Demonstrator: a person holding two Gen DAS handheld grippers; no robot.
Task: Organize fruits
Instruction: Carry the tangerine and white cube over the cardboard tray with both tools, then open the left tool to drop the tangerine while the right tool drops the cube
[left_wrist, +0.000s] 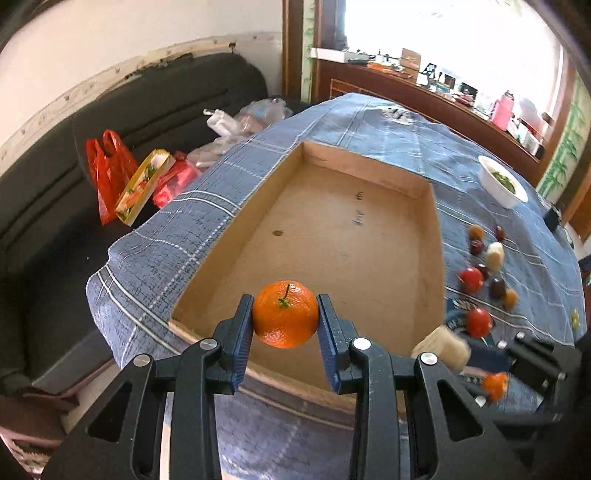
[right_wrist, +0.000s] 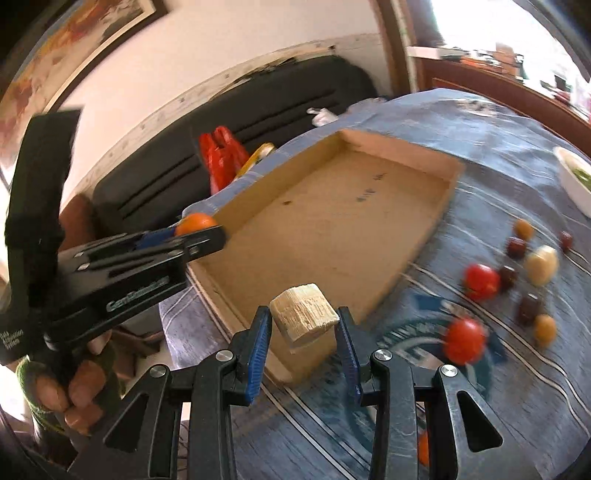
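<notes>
Left gripper is clamped on a mandarin, both blue pads pressing its sides, the fruit held just over the near edge of the cardboard tray. Stem and green calyx face up and toward the camera, so its short axis runs stem-up and the wide girth spans pad to pad. Over on the right, the right gripper pinches a pale, ridged chunk, cut faces showing, tilted with one corner kicked up to the right; what fruit it is I can't make out. It hangs just over the tray's near right corner.

In the right wrist view the left gripper reaches in from the left, nearly level, the mandarin only a sliver of orange above its fingers. The person's hand wraps the handle low at the left edge, knuckles forward, partly cut off.

In the left wrist view the right gripper is a blurred dark shape low right, a smeared orange fruit just beside it.

Farther right on the blue checked cloth, loose fruit lies scattered: two red tomatoes, dark round ones, small yellow ones, a pale piece, all motion-blurred. A white bowl with something green sits beyond them, cut by the frame in the right view. Far left, red bags rest on a dark sofa
</notes>
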